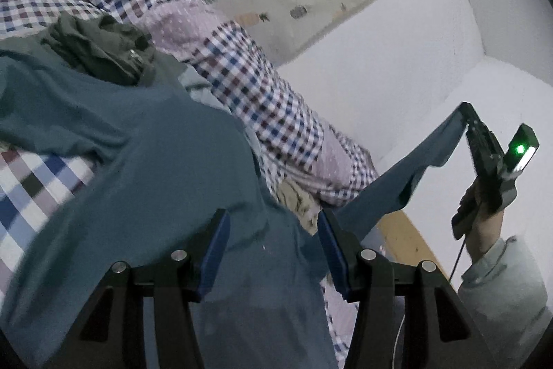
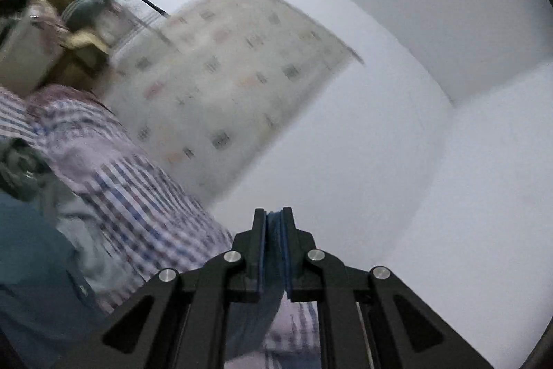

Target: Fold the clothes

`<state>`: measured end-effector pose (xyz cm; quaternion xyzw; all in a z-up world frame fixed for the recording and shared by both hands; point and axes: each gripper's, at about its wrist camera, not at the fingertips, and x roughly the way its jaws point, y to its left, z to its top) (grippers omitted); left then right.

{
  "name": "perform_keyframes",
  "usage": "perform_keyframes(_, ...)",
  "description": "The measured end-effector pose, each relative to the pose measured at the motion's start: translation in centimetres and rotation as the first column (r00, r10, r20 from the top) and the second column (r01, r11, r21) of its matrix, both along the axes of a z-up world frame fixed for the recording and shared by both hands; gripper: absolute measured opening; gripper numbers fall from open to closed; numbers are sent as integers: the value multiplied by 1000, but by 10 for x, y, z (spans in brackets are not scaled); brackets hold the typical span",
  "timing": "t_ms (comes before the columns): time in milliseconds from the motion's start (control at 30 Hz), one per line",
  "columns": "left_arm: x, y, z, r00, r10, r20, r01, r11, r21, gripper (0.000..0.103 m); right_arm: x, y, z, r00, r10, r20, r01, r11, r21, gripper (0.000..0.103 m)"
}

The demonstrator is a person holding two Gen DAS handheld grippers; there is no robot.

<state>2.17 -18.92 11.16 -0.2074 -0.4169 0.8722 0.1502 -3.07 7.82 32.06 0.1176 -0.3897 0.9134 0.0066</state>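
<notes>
Clearly the job is somewhere in its spreading-or-folding stretch: a teal garment (image 1: 145, 182) lies across the checked bedspread (image 1: 262, 92), and one narrow end of it, perhaps a sleeve or a corner, is lifted off the bed and stretched out to the side. The right gripper (image 2: 274, 251) has its fingers pressed together on that teal cloth, which shows as a thin band between the blue pads and hangs down below them. Seen from the left wrist camera, the same gripper sits high at the far right, held up by a hand (image 1: 482, 210) in a pale sleeve.

The left gripper (image 1: 273, 248) has its fingers spread wide, and the body of the garment lies just under and between them without being pinched. A crumpled dark green piece (image 1: 100, 47) sits further up the bed.

Whether the lifted end is being pulled out flat or carried across for a fold, I cannot say. Either way, I'd judge the cloth needs to stay taut while the left fingers steady the main body.
</notes>
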Motion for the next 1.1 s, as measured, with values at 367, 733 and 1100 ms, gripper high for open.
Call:
perform_keyframes(367,-6,-75,-15,983,155,103,-162,985,63,56,-23,-170,-146,858,264,441,-417,859,297,7)
perform_keyframes(733,-26,-80,-53,954,109,278,-132,989,67,56,-76,-262,-245,533,111,839,-523,822,224,73)
perform_keyframes(1100,-27,-93,-71,938,116,326,-170,975,143,56,-52,-206,-213,454,267,850,-475,879,-23,64)
